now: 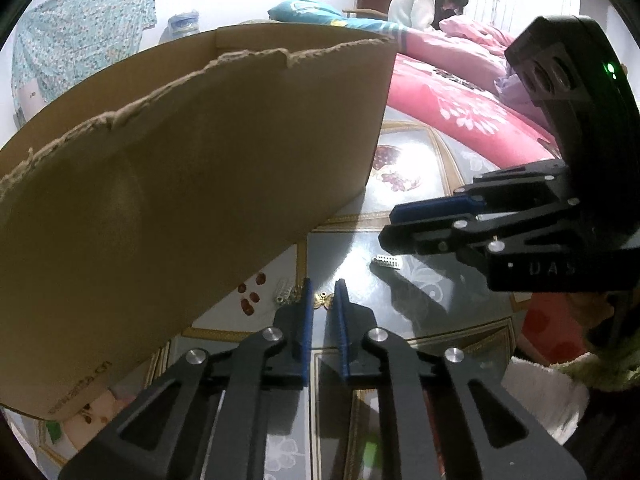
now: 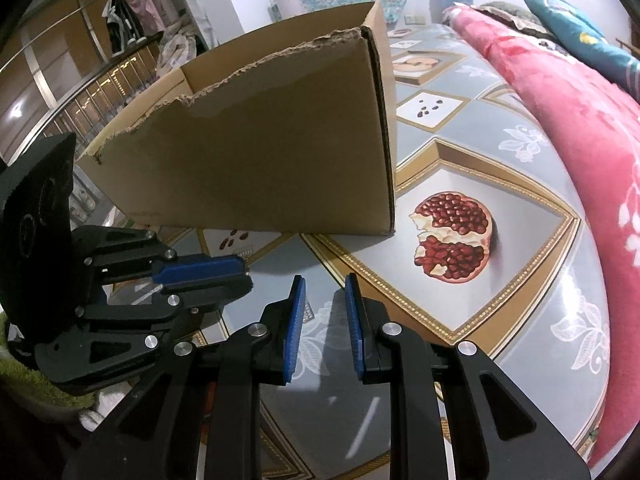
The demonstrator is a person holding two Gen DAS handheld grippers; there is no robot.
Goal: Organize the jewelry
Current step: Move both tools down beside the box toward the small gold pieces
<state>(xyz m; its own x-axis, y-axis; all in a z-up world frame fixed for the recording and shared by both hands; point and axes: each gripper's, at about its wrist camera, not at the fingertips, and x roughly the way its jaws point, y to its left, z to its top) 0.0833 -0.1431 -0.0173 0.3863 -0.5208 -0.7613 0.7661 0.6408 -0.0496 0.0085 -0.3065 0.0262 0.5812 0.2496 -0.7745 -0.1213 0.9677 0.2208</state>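
My left gripper (image 1: pixel 323 289) is tilted down at the glossy table, its blue pads drawn in on a small gold ornament (image 1: pixel 323 300) that sits between the fingertips. Just left of it lie a silver beaded piece (image 1: pixel 282 292) and a bit of gold chain (image 1: pixel 295 291). A silver rectangular piece (image 1: pixel 386 262) lies to the right, under the tips of my right gripper (image 1: pixel 390 224). In the right wrist view my right gripper (image 2: pixel 324 286) stands slightly open with nothing between its pads; the silver piece (image 2: pixel 308 313) peeks out beside its left finger. The left gripper (image 2: pixel 244 276) shows at the left there.
A cardboard box (image 1: pixel 200 160) with a torn rim stands on the table close behind the jewelry, also in the right wrist view (image 2: pixel 260 160). The tablecloth (image 2: pixel 520 208) carries pomegranate prints. A pink floral blanket (image 1: pixel 448 96) borders the table. A person (image 1: pixel 424 4) sits far behind.
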